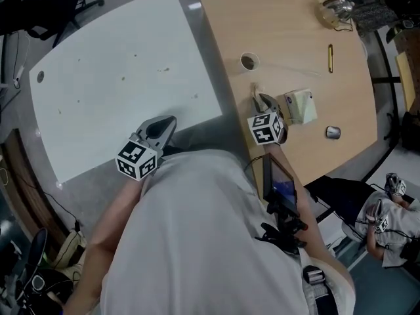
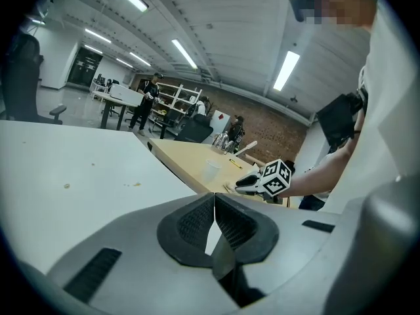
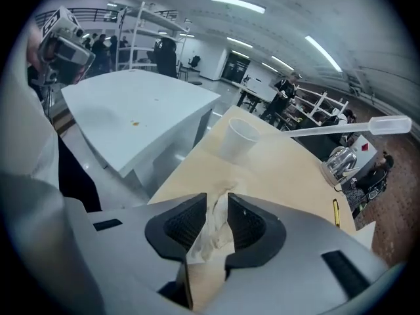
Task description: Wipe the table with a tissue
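My right gripper [image 1: 264,101] is over the near edge of the wooden table [image 1: 289,31], shut on a crumpled white tissue [image 3: 213,223] that sticks out between its jaws [image 1: 256,91]. In the right gripper view the tissue hangs just above the wood. My left gripper [image 1: 168,124] is at the near edge of the white table [image 1: 111,77], shut with nothing in it [image 2: 214,223]. The white table carries a few small crumbs [image 1: 164,69].
On the wooden table stand a paper cup [image 1: 249,62], a tissue pack [image 1: 301,105], a pen [image 1: 331,58], a small metal cap [image 1: 333,132] and a glass object [image 1: 336,8]. A gap [image 1: 210,77] separates the two tables. A long pipette [image 3: 348,128] reaches over the wood.
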